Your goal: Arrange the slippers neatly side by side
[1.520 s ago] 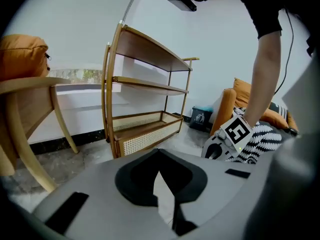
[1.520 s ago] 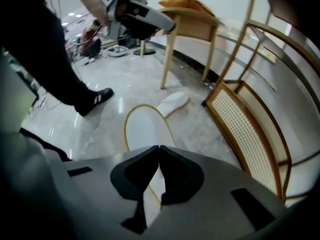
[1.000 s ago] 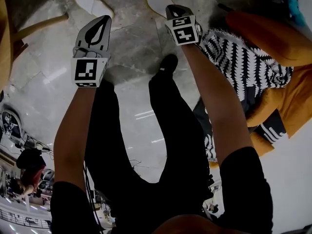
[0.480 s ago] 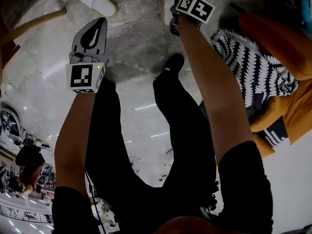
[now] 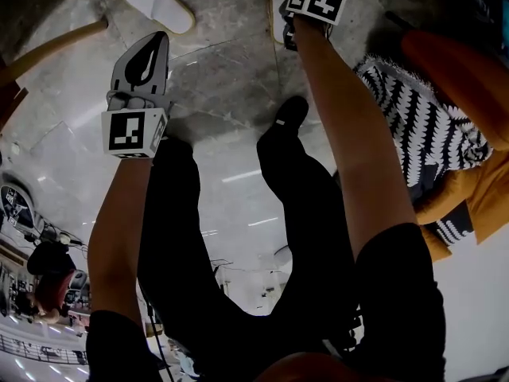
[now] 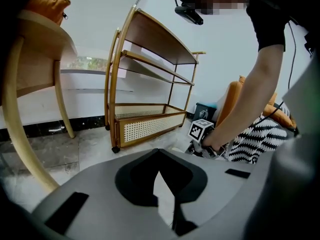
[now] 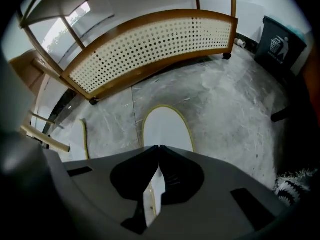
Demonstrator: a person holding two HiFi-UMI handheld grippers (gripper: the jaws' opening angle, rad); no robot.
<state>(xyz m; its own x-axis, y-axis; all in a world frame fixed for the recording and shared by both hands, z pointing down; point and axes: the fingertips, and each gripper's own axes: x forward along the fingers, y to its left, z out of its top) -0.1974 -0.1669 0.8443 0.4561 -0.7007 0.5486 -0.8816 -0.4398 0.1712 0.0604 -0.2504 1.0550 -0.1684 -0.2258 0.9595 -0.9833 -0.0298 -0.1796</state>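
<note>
My left gripper [image 6: 159, 151] jaws pressed together on nothing, my right gripper [image 7: 159, 147] jaws together too, pointing down over a white flat slipper with yellow edging [image 7: 166, 128], perhaps touching it, second white slipper [image 7: 82, 138] apart at its left, wooden rattan-sided shelf trolley [image 7: 150, 49] beyond

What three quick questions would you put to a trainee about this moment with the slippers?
1. True or false: the left gripper has its jaws wide open.
2. The right gripper points down at: A a white slipper; B a bin; C a striped cushion.
3. How many slippers show in the head view?
Key: 1 false, shut and empty; 2 A; 3 two.
</note>
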